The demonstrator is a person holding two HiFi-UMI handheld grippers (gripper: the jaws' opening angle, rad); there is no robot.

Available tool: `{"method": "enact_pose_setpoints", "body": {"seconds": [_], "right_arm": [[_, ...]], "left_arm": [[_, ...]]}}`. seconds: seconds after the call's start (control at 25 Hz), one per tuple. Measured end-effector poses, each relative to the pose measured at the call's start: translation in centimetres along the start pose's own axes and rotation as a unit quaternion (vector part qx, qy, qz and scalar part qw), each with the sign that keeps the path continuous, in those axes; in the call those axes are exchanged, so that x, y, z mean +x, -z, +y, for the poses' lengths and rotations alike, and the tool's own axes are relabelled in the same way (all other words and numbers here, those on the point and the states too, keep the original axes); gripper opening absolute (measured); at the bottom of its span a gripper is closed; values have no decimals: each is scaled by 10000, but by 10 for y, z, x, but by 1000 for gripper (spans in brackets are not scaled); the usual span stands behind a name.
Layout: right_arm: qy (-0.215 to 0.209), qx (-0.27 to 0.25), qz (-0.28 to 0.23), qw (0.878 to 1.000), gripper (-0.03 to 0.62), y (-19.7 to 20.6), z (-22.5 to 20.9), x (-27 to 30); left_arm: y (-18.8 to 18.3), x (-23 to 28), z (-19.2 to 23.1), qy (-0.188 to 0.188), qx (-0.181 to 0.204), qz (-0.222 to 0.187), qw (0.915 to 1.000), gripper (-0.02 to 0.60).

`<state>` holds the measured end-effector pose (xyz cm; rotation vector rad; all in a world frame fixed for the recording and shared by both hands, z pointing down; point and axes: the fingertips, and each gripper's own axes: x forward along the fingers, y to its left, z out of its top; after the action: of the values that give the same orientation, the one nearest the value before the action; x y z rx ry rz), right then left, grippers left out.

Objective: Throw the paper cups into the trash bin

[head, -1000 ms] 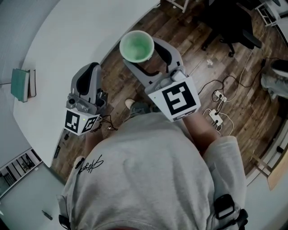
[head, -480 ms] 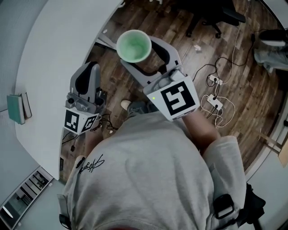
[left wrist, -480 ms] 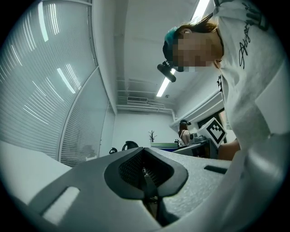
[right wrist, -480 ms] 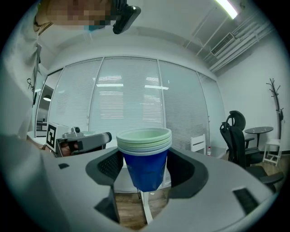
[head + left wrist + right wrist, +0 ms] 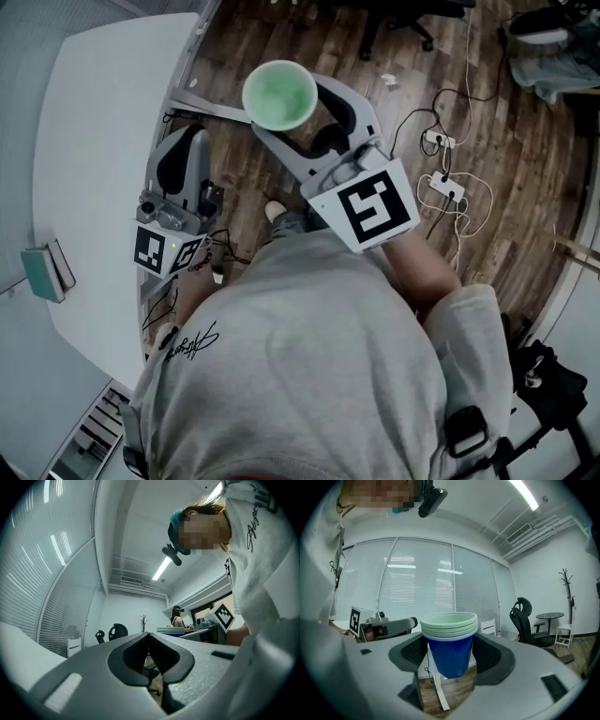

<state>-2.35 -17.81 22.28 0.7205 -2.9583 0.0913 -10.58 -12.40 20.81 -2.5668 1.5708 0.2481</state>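
- The white table (image 5: 103, 141) is sliding toward the left edge of the head view, and more of the wooden floor (image 5: 497, 216) is showing than a second ago.
- The teal book (image 5: 45, 272) is now lying at the lower left of the frame; earlier it was sitting higher up.
- My left tongs (image 5: 190, 139) are staying at left of centre, jaws closed together with nothing between them.
- My right tongs (image 5: 291, 112) are still clamping the stacked paper cups (image 5: 279, 92), upright, at upper centre of the frame above the floor, just as before.
- The white power strips (image 5: 448, 190) and their cables are moving in at the right.
- A script signature is running across my sweatshirt (image 5: 309, 375) at lower left; I cannot read it.
- Each tongs is carrying a cube with black-and-white square marks, no letters.
- I am counting one book, two tongs, one stack of cups and two power strips.
- In the right gripper view three rims are showing in the stack, the outer cup blue.
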Motion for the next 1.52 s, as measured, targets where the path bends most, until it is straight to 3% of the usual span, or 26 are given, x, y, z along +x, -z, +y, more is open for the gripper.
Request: {"method": "enact_pose_setpoints", "body": {"seconds": [0.36, 0.84, 1.52], "right_arm": [[688, 63, 31, 9976, 293, 7, -30, -30], [1503, 332, 106, 9880, 292, 24, -51, -68], [2069, 664, 59, 9761, 292, 57, -46, -95]], "left_arm": [[15, 39, -17, 727, -243, 25, 9971, 5], [33, 77, -46, 1647, -473, 122, 9851, 5], [68, 81, -68, 2302, -720, 340, 9699, 5]]}}
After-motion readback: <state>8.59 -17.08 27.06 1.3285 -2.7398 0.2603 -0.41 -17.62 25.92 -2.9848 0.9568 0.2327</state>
